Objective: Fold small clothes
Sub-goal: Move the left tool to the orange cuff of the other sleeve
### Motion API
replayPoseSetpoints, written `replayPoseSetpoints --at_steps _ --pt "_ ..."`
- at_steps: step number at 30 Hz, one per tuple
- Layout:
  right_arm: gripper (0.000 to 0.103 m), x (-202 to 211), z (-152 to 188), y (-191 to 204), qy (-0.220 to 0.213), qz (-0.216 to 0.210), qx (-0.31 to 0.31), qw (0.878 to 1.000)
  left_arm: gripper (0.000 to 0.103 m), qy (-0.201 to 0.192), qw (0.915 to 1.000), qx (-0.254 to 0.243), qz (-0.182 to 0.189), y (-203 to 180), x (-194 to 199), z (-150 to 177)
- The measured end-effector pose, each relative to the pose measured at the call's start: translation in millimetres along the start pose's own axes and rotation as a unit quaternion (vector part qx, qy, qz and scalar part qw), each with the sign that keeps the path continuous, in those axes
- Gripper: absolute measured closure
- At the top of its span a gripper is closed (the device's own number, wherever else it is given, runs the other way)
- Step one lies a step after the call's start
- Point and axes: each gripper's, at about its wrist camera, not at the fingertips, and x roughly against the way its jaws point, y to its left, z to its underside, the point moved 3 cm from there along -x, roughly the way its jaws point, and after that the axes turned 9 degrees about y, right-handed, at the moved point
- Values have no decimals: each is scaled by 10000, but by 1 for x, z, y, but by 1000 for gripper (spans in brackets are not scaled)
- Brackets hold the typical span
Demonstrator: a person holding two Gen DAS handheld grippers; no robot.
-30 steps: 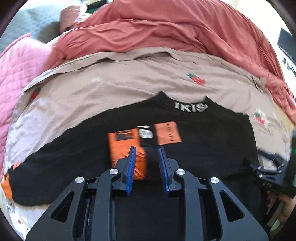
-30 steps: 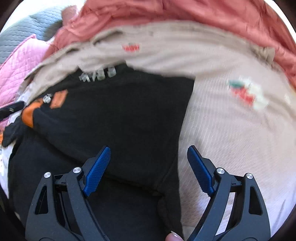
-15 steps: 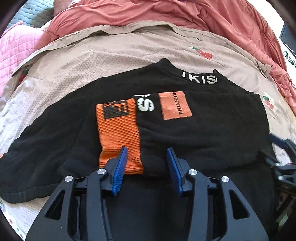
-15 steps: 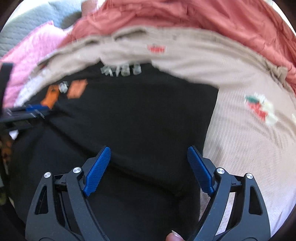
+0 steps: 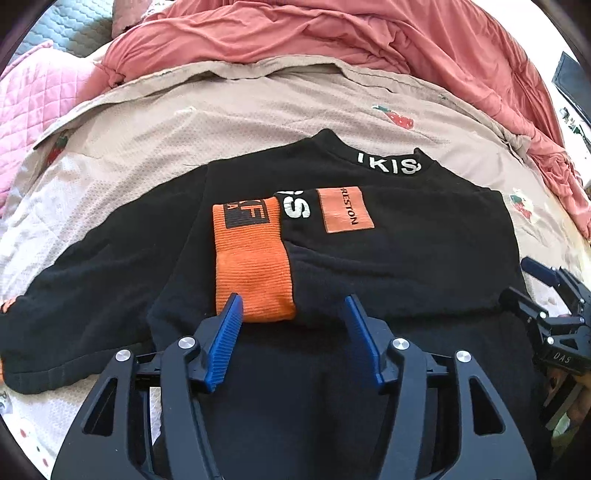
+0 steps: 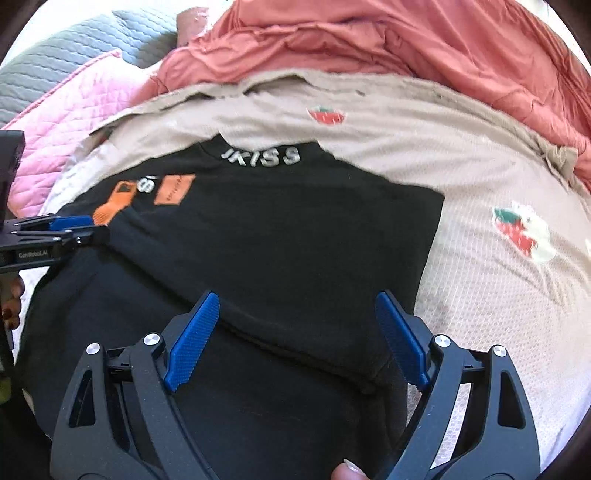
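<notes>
A bed fills both views, covered by a beige waffle-textured bedspread printed with strawberries (image 5: 229, 122), with a crumpled salmon-red duvet (image 5: 332, 33) heaped along its far side and a pink quilted blanket (image 5: 33, 103) at the far left. No container shows in either view. On the bedspread lies the black long-sleeved sweater with white lettering on its collar (image 5: 424, 251), spread flat with its collar away from the cameras; one sleeve is folded in over the chest so that its ribbed orange cuff (image 5: 251, 266) rests on the black fabric, beside a rectangular orange patch (image 5: 345, 214). The left gripper (image 5: 293, 310) points steeply down at the sweater, and its blue-padded fingers (image 5: 229, 332) have just been opening; they now stand moderately apart, one on each side of the near end of the folded sleeve, the left pad just by the corner of the orange cuff, with nothing pinched between them. In the right wrist view, the right gripper (image 6: 297, 314) hangs with its blue fingers (image 6: 194, 336) spread wide above the sweater's right half, where a folded edge of the black cloth runs across between them; the pads do not press on the fabric. A fingertip of the person's hand (image 6: 347, 470) shows at the bottom edge of that view.
</notes>
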Motion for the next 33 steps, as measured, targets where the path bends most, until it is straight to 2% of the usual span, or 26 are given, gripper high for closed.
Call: replayPoseSetpoints --at_steps 2,5,7,9,14,18,22,28,33 --pt "18 5 -1 2 -111 8 18 9999 46 -53 10000 -33 -48 -1 6 2" --pt "13 13 -1 5 -254 32 23 9997 30 -107 9999 -53 -96 -1 13 5" --pt "11 16 -2 5 -335 104 21 9994 29 -133 9998 -73 -91 -1 19 7" --pt "10 20 -1 5 -433 181 27 9989 16 -197 9996 -107 -167 0 26 9" --pt "9 36 1 11 -696 480 13 9964 8 -462 9987 -100 -210 6 49 16" --pt "9 46 1 28 -850 630 128 9943 8 -614 9980 41 -120 16 62 22" --pt "9 55 1 48 -941 679 278 9929 8 -756 9969 88 -221 30 74 29" --pt "9 61 -1 89 -880 268 339 9952 5 -904 9952 354 -146 60 89 37" --pt "9 63 -2 131 -846 172 714 9937 5 -1012 9925 633 -258 88 99 42"
